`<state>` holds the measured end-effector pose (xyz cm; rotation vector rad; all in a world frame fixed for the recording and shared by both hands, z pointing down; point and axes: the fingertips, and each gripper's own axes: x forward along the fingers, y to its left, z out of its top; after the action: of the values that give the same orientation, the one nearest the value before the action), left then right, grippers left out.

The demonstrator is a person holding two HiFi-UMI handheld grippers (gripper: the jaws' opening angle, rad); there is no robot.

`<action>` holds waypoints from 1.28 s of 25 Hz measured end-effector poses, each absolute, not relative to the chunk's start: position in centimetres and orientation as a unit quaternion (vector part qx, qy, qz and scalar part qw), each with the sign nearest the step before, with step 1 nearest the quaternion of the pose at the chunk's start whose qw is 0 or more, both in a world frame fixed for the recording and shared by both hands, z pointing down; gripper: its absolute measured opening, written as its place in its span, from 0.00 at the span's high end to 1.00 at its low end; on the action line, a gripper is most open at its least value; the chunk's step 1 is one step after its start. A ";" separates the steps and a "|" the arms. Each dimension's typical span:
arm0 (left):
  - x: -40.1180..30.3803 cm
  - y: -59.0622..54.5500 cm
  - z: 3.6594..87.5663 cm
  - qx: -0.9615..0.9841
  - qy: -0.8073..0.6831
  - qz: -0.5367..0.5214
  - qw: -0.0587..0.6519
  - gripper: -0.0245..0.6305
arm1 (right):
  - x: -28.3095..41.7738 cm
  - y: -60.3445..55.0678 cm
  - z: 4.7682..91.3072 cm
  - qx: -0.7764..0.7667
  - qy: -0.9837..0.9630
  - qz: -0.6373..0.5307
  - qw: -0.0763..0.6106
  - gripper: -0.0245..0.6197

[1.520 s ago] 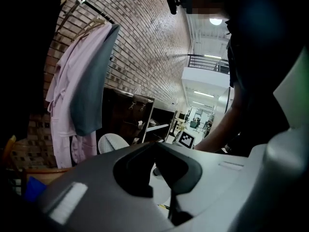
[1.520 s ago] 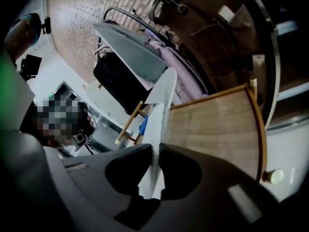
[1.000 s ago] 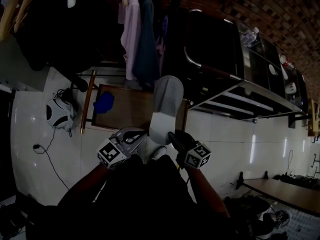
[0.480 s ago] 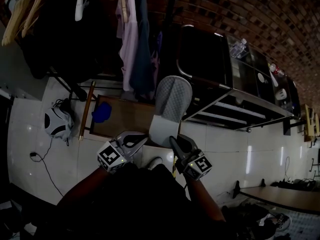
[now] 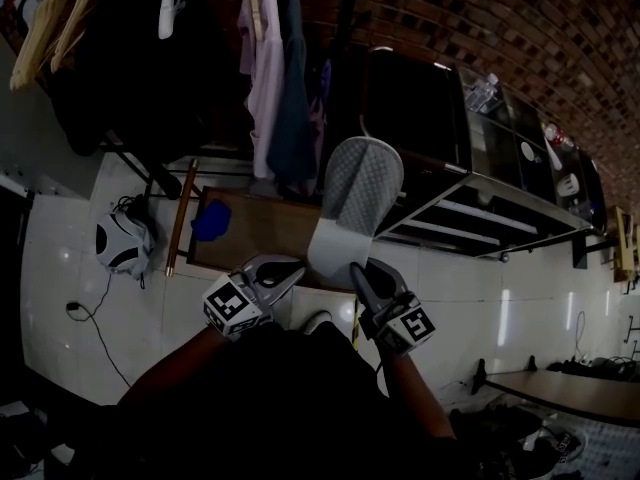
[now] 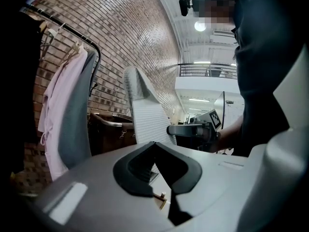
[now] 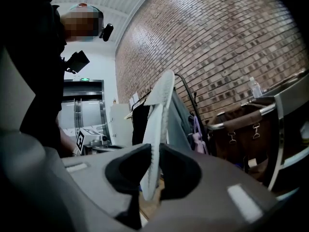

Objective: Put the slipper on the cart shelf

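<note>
Slipper: grey, textured sole facing the head camera, held in the air with the toe end up and the heel end down.

Right gripper: clamped on the slipper's heel end. In the right gripper view the slipper stands edge-on between the 2 dark pads, and both press on it.

Left gripper: just beside the slipper's lower end, on its left; contact cannot be told. In the left gripper view its jaw tips meet with nothing between them. Ahead of them are the slipper's ribbed sole and the right gripper at its lower end.

Position of slipper relative to target:
- Cart is dark and sits behind and to the right of the slipper
- Pale shelves run out to the right under the cart's top
- Slipper overlaps the cart's left edge in the head view and rests on no shelf

Surroundings:
- Bottle on the cart's top
- Wooden tray on the white tiled floor, below and left of the slipper
- Blue item at the tray's left end
- Garments hang behind the tray
- Brick wall behind the cart
</note>
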<state>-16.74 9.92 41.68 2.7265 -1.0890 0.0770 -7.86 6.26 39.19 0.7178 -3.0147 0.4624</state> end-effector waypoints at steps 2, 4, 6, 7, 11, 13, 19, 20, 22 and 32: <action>-17.0 9.7 41.7 0.921 -0.374 0.033 0.099 0.96 | -8.0 6.2 39.1 0.226 -0.963 0.145 0.002 0.88; -17.2 9.7 42.1 0.918 -0.382 0.046 0.100 0.96 | -8.2 6.4 39.1 0.224 -0.963 0.147 -0.001 0.88; -17.5 9.6 42.4 0.915 -0.388 0.046 0.105 0.96 | -8.2 6.6 39.2 0.223 -0.964 0.146 -0.002 0.88; -17.7 9.5 42.2 0.914 -0.389 0.039 0.107 0.96 | -8.2 6.6 39.1 0.223 -0.964 0.146 -0.003 0.88; -17.8 9.4 41.2 0.916 -0.384 0.019 0.110 0.96 | -8.0 6.5 39.4 0.227 -0.961 0.155 -0.009 0.88; -17.7 9.6 41.4 0.918 -0.381 0.026 0.103 0.96 | -8.0 6.7 39.8 0.228 -0.960 0.163 -0.008 0.88; -17.6 10.1 41.6 0.922 -0.373 0.029 0.104 0.96 | -8.3 7.4 40.4 0.231 -0.957 0.172 -0.002 0.88; -17.7 10.2 41.7 0.923 -0.370 0.031 0.102 0.96 | -8.4 7.5 40.4 0.232 -0.957 0.174 -0.002 0.88; -17.9 10.3 42.0 0.926 -0.364 0.034 0.097 0.96 | -8.6 7.7 40.5 0.237 -0.956 0.175 -0.001 0.88; -17.4 10.8 43.2 0.941 -0.315 0.028 0.120 0.96 | -7.4 8.9 41.7 0.298 -0.938 0.178 0.018 0.88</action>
<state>-17.38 10.85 43.21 2.7485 -0.9214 0.0828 -7.39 8.92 41.67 0.9242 -2.9119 0.5536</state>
